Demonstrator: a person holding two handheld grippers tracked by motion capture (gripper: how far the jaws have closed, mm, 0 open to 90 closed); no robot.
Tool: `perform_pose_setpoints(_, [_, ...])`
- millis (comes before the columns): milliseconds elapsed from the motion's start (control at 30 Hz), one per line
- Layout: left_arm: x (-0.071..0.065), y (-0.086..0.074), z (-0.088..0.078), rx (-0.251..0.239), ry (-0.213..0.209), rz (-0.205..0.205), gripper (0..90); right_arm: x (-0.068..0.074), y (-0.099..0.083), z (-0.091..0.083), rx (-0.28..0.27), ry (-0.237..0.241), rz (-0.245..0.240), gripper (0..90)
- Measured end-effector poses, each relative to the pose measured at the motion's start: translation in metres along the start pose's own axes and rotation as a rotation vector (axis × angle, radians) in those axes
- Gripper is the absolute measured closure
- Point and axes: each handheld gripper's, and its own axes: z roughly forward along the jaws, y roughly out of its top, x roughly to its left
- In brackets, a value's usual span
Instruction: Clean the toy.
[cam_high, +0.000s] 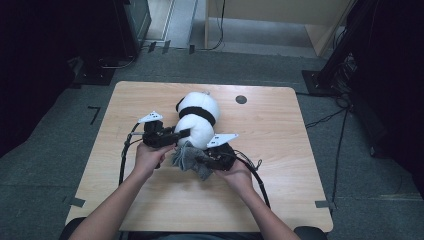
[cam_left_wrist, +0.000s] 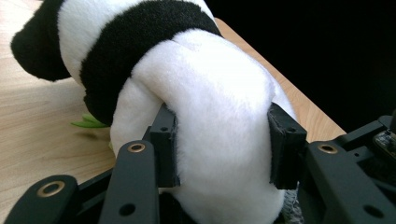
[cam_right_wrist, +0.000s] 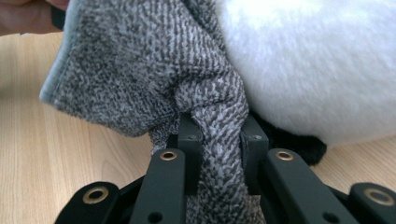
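Observation:
A black-and-white plush panda (cam_high: 198, 116) lies on the wooden table (cam_high: 280, 150). My left gripper (cam_high: 176, 135) is shut on the panda's white rear body (cam_left_wrist: 219, 140), and the plush bulges between the two pads. A grey woven cloth (cam_high: 187, 159) sits at the panda's near end. My right gripper (cam_high: 204, 161) is shut on a bunched fold of that cloth (cam_right_wrist: 219, 140), which presses against the panda's white fur (cam_right_wrist: 317, 65). In the left gripper view, the panda's black band (cam_left_wrist: 126, 46) crosses its body above the jaws.
A small dark round hole (cam_high: 241, 99) marks the table's far right part. Cables (cam_high: 250, 167) trail from both grippers across the table. A green scrap (cam_left_wrist: 86, 122) peeks from under the panda. Dark stands and grey floor surround the table.

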Motion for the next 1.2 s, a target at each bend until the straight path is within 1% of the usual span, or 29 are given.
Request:
perform_pose_setpoints(67, [0.001, 0.000, 0.000, -0.003, 0.000, -0.003, 54.9, -0.002, -0.001, 0.001, 0.000, 0.003, 0.018, 76.7])
perform_pose_setpoints(233, [0.002, 0.000, -0.001, -0.004, 0.006, 0.004, 55.2, -0.002, -0.004, 0.005, 0.029, 0.000, 0.020, 76.7])
perform_pose_setpoints(300, [0.003, 0.001, -0.002, -0.014, 0.005, -0.011, 55.5, -0.003, -0.004, 0.006, 0.043, -0.009, 0.024, 76.8])
perform_pose_setpoints(333, [0.004, 0.001, -0.003, -0.019, 0.002, -0.013, 55.6, -0.004, -0.005, 0.007, 0.047, -0.017, 0.029, 76.8])
perform_pose_setpoints(433, [0.005, 0.001, -0.004, -0.019, 0.011, -0.004, 55.8, -0.013, -0.008, 0.005, 0.030, -0.011, 0.080, 76.9])
perform_pose_setpoints(500, [0.006, 0.001, -0.005, -0.023, 0.015, -0.009, 55.8, -0.017, -0.009, 0.004, 0.028, -0.013, 0.097, 76.8])
perform_pose_setpoints(667, [0.013, 0.002, -0.009, -0.046, 0.034, -0.024, 55.9, -0.022, -0.010, -0.001, 0.032, -0.030, 0.109, 76.9])
perform_pose_setpoints(700, [0.014, 0.003, -0.011, -0.049, 0.037, -0.024, 55.8, -0.024, -0.010, -0.003, 0.036, -0.053, 0.119, 76.9])
perform_pose_setpoints(800, [0.020, 0.003, -0.015, -0.061, 0.039, -0.045, 55.8, -0.032, -0.010, -0.010, 0.015, -0.070, 0.161, 77.0])
perform_pose_setpoints(867, [0.023, 0.004, -0.017, -0.072, 0.040, -0.054, 55.8, -0.036, -0.010, -0.014, 0.020, -0.105, 0.167, 77.2])
perform_pose_setpoints(900, [0.024, 0.005, -0.019, -0.079, 0.044, -0.057, 55.8, -0.038, -0.011, -0.015, 0.029, -0.134, 0.165, 77.3])
perform_pose_setpoints(967, [0.027, 0.007, -0.024, -0.094, 0.051, -0.057, 55.9, -0.045, -0.013, -0.020, 0.036, -0.168, 0.196, 77.5])
perform_pose_setpoints(1000, [0.029, 0.007, -0.026, -0.101, 0.052, -0.061, 55.8, -0.048, -0.014, -0.022, 0.027, -0.173, 0.218, 77.5])
perform_pose_setpoints(1033, [0.030, 0.008, -0.027, -0.111, 0.051, -0.067, 55.8, -0.052, -0.015, -0.026, 0.015, -0.179, 0.224, 77.5])
perform_pose_setpoints(1100, [0.034, 0.009, -0.030, -0.115, 0.055, -0.071, 55.8, -0.058, -0.014, -0.032, -0.007, -0.191, 0.240, 77.6])
perform_pose_setpoints(1133, [0.036, 0.009, -0.031, -0.114, 0.059, -0.070, 55.8, -0.060, -0.014, -0.037, -0.020, -0.192, 0.251, 77.6])
perform_pose_setpoints(1167, [0.038, 0.010, -0.032, -0.113, 0.066, -0.067, 55.8, -0.062, -0.013, -0.039, -0.029, -0.200, 0.251, 77.6])
perform_pose_setpoints(1200, [0.040, 0.010, -0.032, -0.105, 0.075, -0.055, 55.8, -0.065, -0.013, -0.042, -0.035, -0.203, 0.258, 77.6])
